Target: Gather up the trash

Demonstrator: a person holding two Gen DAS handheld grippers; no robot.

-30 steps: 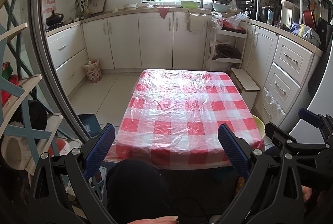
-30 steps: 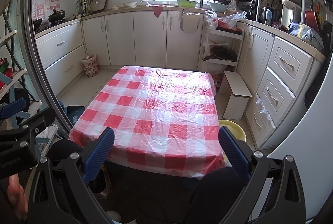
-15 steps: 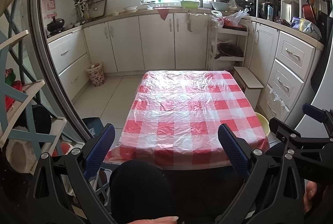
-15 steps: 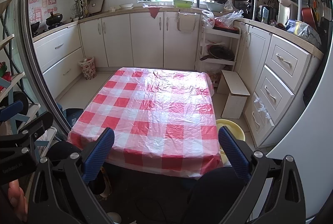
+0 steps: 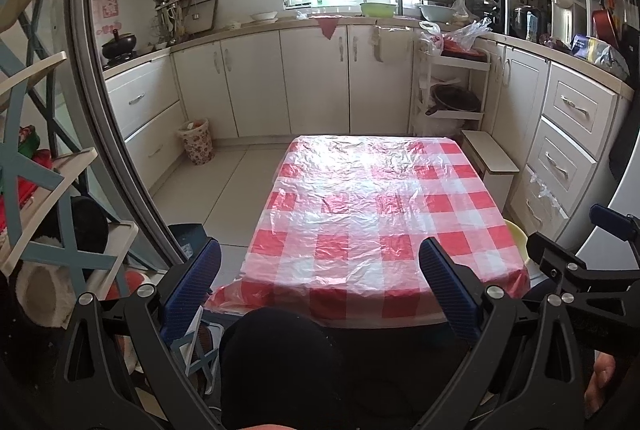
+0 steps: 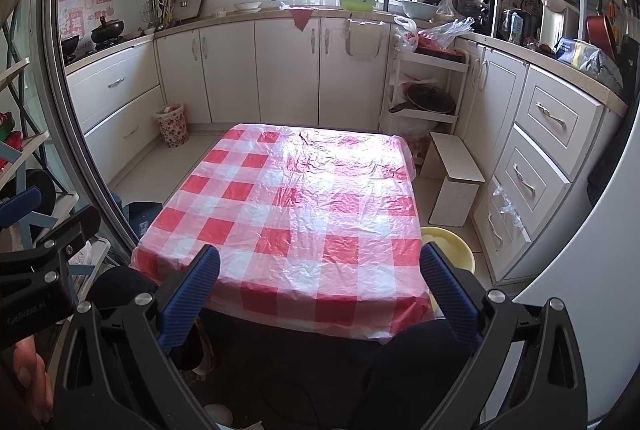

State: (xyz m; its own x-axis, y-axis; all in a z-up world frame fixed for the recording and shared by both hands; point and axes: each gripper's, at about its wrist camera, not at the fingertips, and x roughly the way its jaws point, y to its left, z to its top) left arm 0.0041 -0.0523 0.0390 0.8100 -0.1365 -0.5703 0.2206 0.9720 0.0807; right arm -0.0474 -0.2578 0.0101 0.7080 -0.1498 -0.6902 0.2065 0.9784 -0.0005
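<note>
Kitchen, near edge of the table (image 5: 384,198) | I hold the left gripper (image 5: 316,282) and right gripper (image 6: 318,284) side by side, fingers spread wide, both empty, aimed over the checked cloth to survey it | no trash shows on the cloth; a patterned bin (image 5: 196,141) stands by the cabinets.
</note>
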